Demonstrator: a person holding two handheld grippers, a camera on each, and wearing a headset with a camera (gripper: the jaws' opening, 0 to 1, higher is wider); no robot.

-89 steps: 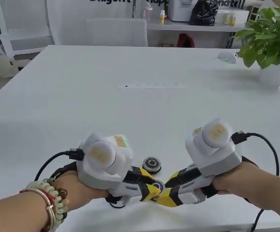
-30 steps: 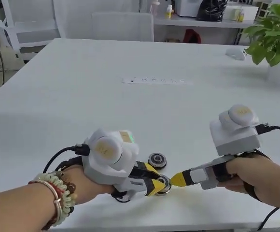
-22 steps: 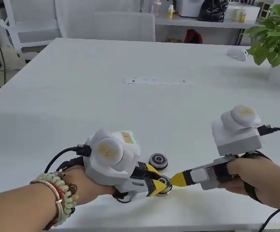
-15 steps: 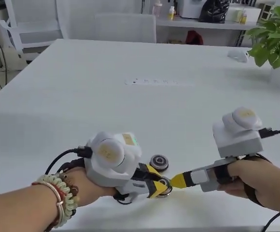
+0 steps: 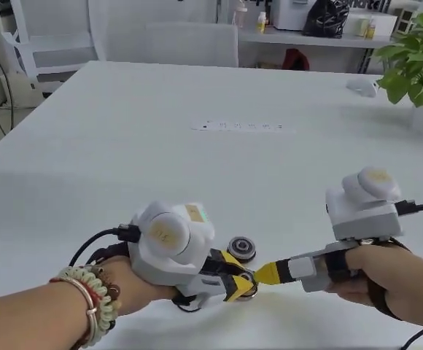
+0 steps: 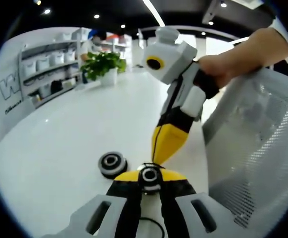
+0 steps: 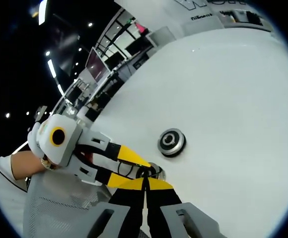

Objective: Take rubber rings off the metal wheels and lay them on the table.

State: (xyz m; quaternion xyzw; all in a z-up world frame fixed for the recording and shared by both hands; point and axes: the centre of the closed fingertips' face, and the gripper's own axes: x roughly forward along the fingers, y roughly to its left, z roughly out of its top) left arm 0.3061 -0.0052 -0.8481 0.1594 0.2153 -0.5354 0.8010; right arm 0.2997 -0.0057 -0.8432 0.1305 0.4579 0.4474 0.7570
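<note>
My left gripper (image 5: 241,286) is shut on a small metal wheel (image 6: 149,174), held just above the white table (image 5: 124,146) near its front edge. The dark rubber ring around that wheel is hard to make out. My right gripper (image 5: 259,275) comes in from the right with its yellow jaws pressed together. Its tip (image 7: 145,179) touches the rim of the held wheel (image 7: 154,171). Whether it pinches the ring, I cannot tell. A second wheel (image 5: 241,248) with a dark ring lies flat on the table just beyond the jaws, apart from both grippers.
A white power strip (image 5: 242,126) lies at mid-table. A potted plant (image 5: 419,62) stands at the far right, and a small white object (image 5: 362,87) lies near it. A white chair (image 5: 189,44) and shelves are beyond the far edge. A mesh chair back (image 6: 253,148) is close behind the grippers.
Since three seconds ago my right gripper has swung out to the right and rolled over, its tip still at the held wheel. Over the last second neither gripper has moved.
</note>
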